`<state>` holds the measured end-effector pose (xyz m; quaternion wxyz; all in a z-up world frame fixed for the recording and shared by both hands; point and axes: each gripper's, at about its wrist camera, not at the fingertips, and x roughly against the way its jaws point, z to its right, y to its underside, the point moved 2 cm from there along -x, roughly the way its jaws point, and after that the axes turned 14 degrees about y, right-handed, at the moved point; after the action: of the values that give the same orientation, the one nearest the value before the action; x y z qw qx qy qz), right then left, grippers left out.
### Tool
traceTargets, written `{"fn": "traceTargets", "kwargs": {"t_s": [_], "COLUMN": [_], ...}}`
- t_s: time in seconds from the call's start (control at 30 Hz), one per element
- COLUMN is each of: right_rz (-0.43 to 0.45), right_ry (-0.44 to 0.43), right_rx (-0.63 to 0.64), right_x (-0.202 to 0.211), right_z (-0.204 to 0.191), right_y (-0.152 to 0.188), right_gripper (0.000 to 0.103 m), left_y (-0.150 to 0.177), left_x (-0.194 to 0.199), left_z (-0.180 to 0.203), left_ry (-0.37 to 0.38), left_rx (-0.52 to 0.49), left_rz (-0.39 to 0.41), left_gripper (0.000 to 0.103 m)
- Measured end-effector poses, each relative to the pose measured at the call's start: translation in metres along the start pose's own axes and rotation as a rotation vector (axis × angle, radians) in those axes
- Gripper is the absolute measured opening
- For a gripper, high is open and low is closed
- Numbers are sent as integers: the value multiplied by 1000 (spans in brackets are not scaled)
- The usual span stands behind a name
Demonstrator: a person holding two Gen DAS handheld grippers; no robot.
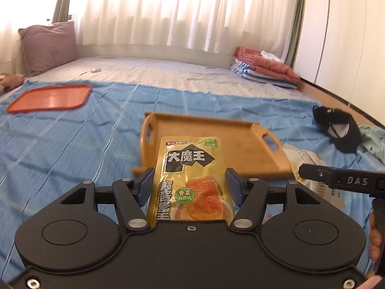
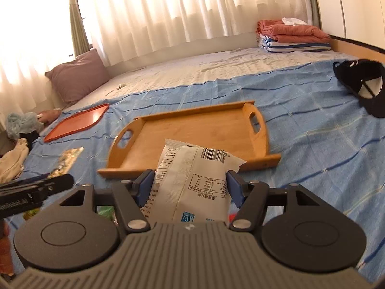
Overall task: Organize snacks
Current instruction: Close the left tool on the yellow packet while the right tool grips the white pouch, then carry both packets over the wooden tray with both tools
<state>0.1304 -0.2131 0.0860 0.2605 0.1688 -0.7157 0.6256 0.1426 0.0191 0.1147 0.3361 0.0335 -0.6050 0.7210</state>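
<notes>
Both hand-held grippers, left (image 1: 190, 185) and right (image 2: 190, 185), clamp packets.

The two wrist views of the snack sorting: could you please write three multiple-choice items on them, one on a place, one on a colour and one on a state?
1. Where does the wooden tray lie?
A. On the blue bedspread
B. On the folded towels
C. Against the pillow

2. What colour is the packet in the left gripper?
A. White
B. Yellow
C. Red

3. What is the state of the right gripper?
A. Open and empty
B. Shut on the white packet
C. Shut on the tray's handle

Answers:
1 A, the tray rests flat on the blue cloth, apart from the towels and pillow.
2 B, the left wrist view shows a yellow wrapper with an orange food picture.
3 B, both blue pads press the sides of the white wrapper with the barcode.
</notes>
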Motion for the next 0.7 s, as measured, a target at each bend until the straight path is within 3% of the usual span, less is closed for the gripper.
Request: {"fn": "traceTargets", "kwargs": {"t_s": [0.1, 0.23, 0.37, 0.57, 0.7], "right_rz": [19, -47, -70, -49, -32], "right_ry": [-7, -63, -63, 1, 13], "right_rx": [33, -10, -33, 114, 197], "right_x": [-17, -56, -101, -149, -173], "right_z": [6, 17, 24, 10, 0], "right_y": [-22, -48, -61, -62, -57], "right_gripper": [67, 67, 67, 67, 67], "left_y": [-26, -54, -70, -59, -38], "left_x": [-24, -66, -124, -205, -236], "left_z": [-2, -3, -7, -21, -25], "left_ry": [24, 71, 48, 16, -2], "left_rx": [16, 54, 74, 139, 110], "left_rz": [-2, -2, -31, -109, -149], "left_gripper": [61, 61, 61, 61, 61]}}
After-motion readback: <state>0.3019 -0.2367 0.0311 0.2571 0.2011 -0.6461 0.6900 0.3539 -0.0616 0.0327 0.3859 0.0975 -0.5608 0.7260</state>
